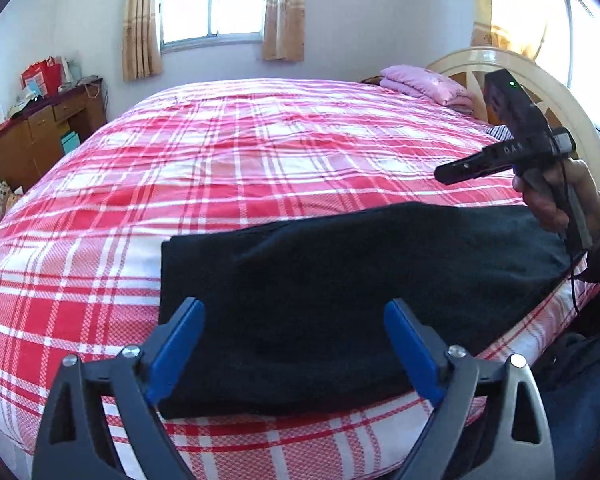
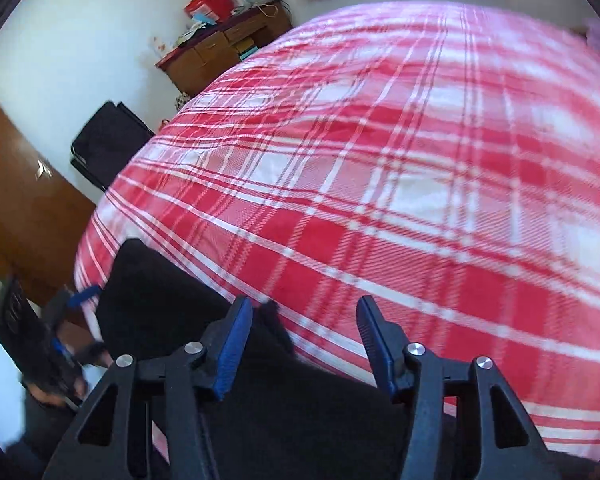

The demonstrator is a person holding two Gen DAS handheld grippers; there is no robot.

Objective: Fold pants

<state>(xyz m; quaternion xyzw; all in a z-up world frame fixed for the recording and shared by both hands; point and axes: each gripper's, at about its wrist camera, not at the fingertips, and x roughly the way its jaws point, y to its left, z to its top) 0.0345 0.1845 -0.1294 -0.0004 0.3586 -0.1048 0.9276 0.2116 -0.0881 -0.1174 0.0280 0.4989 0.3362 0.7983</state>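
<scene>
Black pants (image 1: 340, 280) lie folded into a broad rectangle near the front edge of a red-and-white plaid bed (image 1: 260, 152). My left gripper (image 1: 294, 312) hovers over the near edge of the pants, open wide, its blue pads (image 1: 180, 344) clear of the cloth. My right gripper (image 1: 444, 174), held in a hand, hangs above the right end of the pants. In the right wrist view, the right gripper (image 2: 304, 308) stands open with nothing between its fingers. There the pants (image 2: 172, 304) lie low and left, with the left gripper (image 2: 80, 296) blurred beyond them.
A wooden desk (image 1: 40, 136) piled with bags stands at the far left. A folded pink blanket (image 1: 424, 84) lies by the cream headboard (image 1: 540, 92). A black seat (image 2: 108, 144) and a brown door (image 2: 16, 208) are beyond the foot of the bed.
</scene>
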